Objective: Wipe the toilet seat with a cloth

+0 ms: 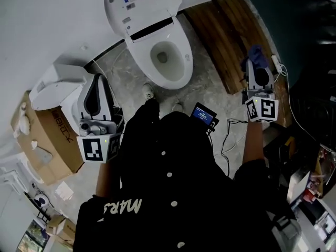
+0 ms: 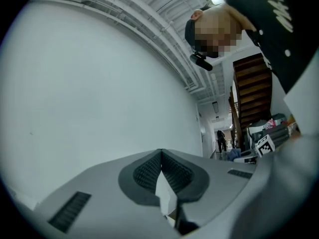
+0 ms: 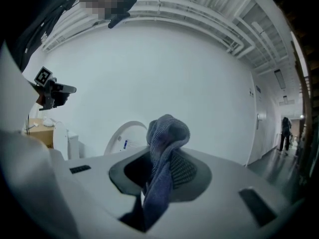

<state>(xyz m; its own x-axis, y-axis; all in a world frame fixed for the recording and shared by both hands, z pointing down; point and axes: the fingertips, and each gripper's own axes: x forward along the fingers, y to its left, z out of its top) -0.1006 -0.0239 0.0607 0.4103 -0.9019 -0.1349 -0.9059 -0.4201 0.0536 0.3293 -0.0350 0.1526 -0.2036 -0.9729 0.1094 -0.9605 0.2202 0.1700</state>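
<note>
Jaws of the right hand-held gripper [image 3: 158, 164] are squeezed tight on a soft blue knitted cloth [image 3: 167, 133]. The cloth sticks up past the tips in a round lump, and a strip of it hangs down between the dark ribbed pads [image 3: 185, 169].

The left hand-held gripper [image 2: 160, 156] is clenched too, but it holds nothing. Its tips meet, and only a thin white gap shows lower down.

In the head view, a person in a black shirt with white buttons [image 1: 173, 193] holds one gripper out on each side. The right one, with the cloth, is up over the brown wooden boards [image 1: 223, 33]. It is to the right of the white toilet [image 1: 184, 70] and well apart from it. The cloth does not touch the toilet seat [image 1: 148, 63].

The toilet lid [image 1: 137, 1] is up, and the bowl is open. It stands on a grey stone floor [image 1: 123, 75].

The left gripper is on the other side of the toilet. It is near a brown cardboard box [image 1: 55, 138] with a white box-like thing [image 1: 55, 85] on top. A small screen glowing blue [image 1: 203, 114] is just in front of the person.
</note>
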